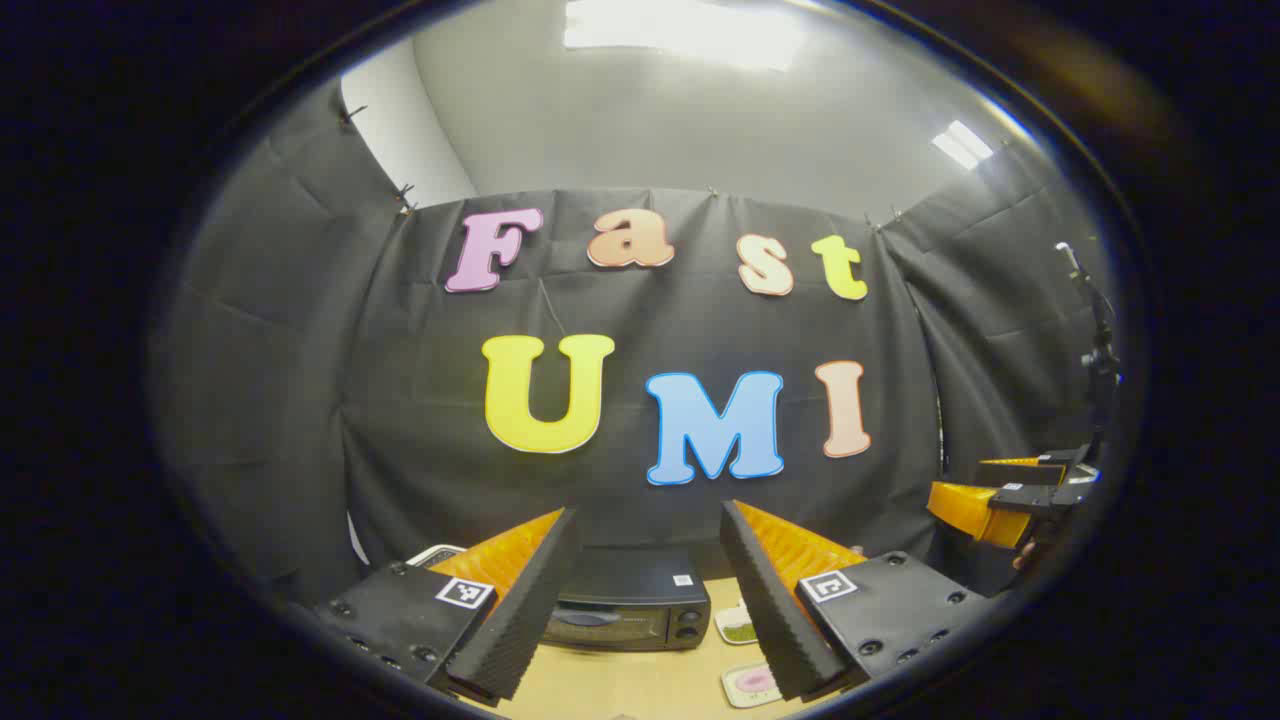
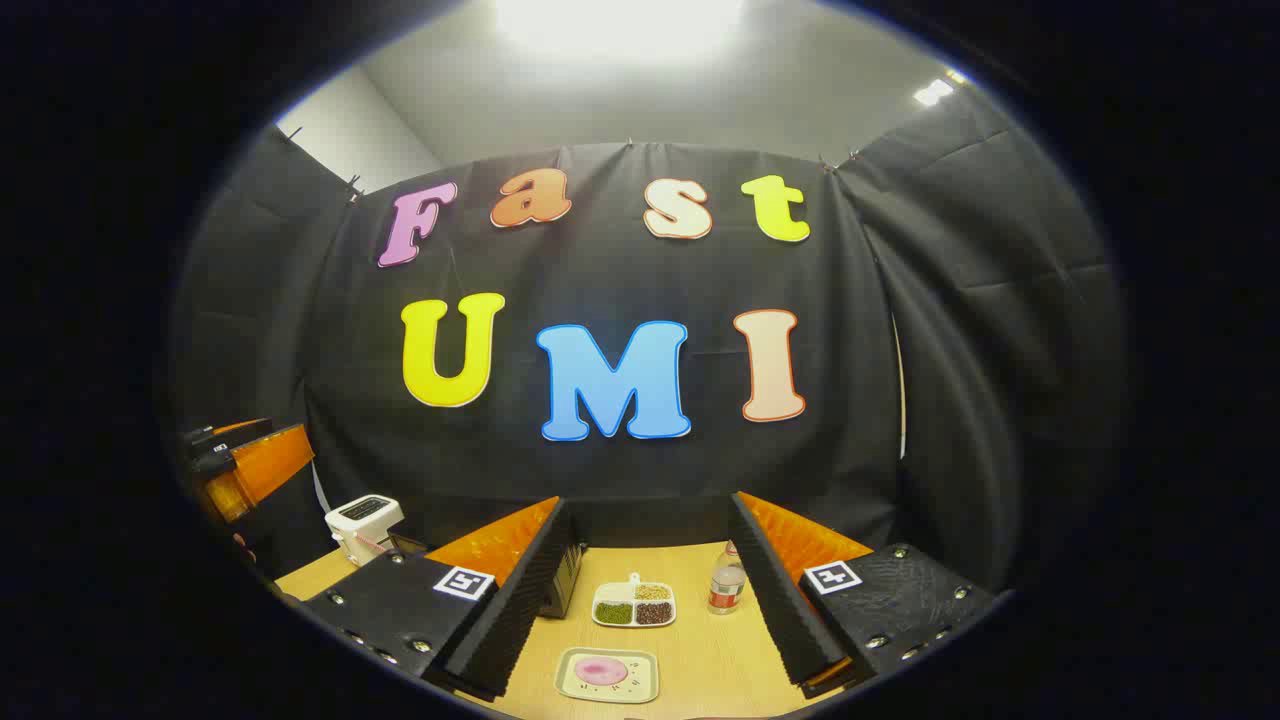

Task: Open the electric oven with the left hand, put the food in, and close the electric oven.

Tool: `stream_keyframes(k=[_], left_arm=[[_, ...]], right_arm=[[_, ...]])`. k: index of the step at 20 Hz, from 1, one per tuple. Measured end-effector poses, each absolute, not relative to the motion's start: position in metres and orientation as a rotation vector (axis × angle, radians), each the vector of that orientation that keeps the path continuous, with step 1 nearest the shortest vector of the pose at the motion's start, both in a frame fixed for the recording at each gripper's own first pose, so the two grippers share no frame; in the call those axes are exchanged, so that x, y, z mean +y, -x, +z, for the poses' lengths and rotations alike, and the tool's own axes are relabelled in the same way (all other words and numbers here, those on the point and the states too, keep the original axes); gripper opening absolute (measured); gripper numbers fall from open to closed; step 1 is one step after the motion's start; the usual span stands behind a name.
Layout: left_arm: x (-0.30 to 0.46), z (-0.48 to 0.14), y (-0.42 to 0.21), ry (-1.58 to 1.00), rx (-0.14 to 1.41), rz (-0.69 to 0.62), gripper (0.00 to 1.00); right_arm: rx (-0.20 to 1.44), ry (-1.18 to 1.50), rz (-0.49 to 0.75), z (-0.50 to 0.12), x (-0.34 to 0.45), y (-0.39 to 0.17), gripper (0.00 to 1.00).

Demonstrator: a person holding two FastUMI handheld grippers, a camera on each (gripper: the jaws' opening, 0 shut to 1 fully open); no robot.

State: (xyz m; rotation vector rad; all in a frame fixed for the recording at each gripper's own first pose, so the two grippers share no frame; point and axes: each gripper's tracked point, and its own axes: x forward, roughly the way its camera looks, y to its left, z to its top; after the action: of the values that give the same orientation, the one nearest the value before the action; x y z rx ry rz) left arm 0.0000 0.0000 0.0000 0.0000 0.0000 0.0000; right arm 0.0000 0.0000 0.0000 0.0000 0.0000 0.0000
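Black cloth hangs behind a pale wooden table (image 2: 700, 650), and I have both grippers raised above its near edge, facing the back wall.

From the left gripper view, my left gripper (image 1: 645, 610) stands with its jaws spread wide and nothing between the fingers. Straight ahead, framed in that gap, sits the electric oven (image 1: 628, 605), a dark box at the far side of the table with its door closed and two knobs on its right end. Just right of it I see the edge of a divided dish (image 1: 738, 627), and nearer to me a small plate with pink food (image 1: 752, 685).

From the right gripper view, my right gripper (image 2: 645, 610) is likewise wide apart and empty. Between its fingers lies the plate with pink food on the near part of the table, the divided dish (three compartments, green and brown fillings) farther back, and a small bottle (image 2: 727, 588) just right of the dish. A white toaster (image 2: 363, 525) stands far left on the table, and the oven's corner peeks out behind my left finger.
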Motion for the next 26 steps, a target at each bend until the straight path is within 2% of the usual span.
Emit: stream_keyframes(k=[7,8,11,12,13,14,16,17,18,19,22,23,25,26], left_arm=[[-0.015,-0.006,-0.008,-0.012,0.027,0.028,1.00],[-0.016,-0.005,-0.009,-0.019,0.031,0.038,0.95],[-0.018,-0.005,-0.015,-0.026,0.037,0.050,1.00],[-0.019,-0.005,-0.018,-0.024,0.037,0.046,1.00],[-0.021,-0.005,-0.020,-0.022,0.036,0.037,0.95],[-0.020,-0.004,-0.024,-0.025,0.031,0.027,1.00],[-0.014,-0.008,-0.032,-0.035,0.032,0.012,1.00],[-0.013,-0.010,-0.037,-0.031,0.036,-0.005,1.00],[-0.011,-0.014,-0.042,-0.026,0.043,-0.020,0.95],[-0.006,-0.020,-0.046,-0.021,0.055,-0.030,1.00],[0.008,-0.051,-0.065,-0.011,0.114,-0.048,1.00],[0.013,-0.066,-0.072,-0.003,0.150,-0.058,0.92],[0.025,-0.103,-0.085,0.004,0.239,-0.059,0.96],[0.036,-0.122,-0.091,-0.002,0.284,-0.041,0.91]], right_arm=[[0.009,0.011,0.040,0.000,-0.012,-0.015,0.97],[0.014,0.006,0.042,0.000,-0.015,-0.017,0.97],[0.012,-0.022,0.062,0.000,-0.016,-0.020,0.97],[0.015,-0.019,0.052,0.000,-0.019,-0.023,0.97],[0.016,-0.017,0.044,-0.001,-0.021,-0.025,0.97],[0.009,-0.021,0.040,0.000,-0.020,-0.027,0.97],[-0.001,-0.028,0.027,0.003,-0.015,-0.032,0.97],[0.000,-0.026,0.013,0.001,-0.013,-0.035,1.00],[-0.003,-0.022,0.000,0.000,-0.012,-0.036,0.97],[-0.006,-0.020,-0.008,0.000,-0.009,-0.038,0.97],[-0.005,-0.019,-0.026,-0.004,0.000,-0.043,0.97],[0.002,-0.019,-0.032,-0.008,0.002,-0.043,0.97],[0.015,-0.011,-0.038,-0.013,0.009,-0.045,0.97],[0.019,-0.002,-0.041,-0.014,0.011,-0.046,0.97]])
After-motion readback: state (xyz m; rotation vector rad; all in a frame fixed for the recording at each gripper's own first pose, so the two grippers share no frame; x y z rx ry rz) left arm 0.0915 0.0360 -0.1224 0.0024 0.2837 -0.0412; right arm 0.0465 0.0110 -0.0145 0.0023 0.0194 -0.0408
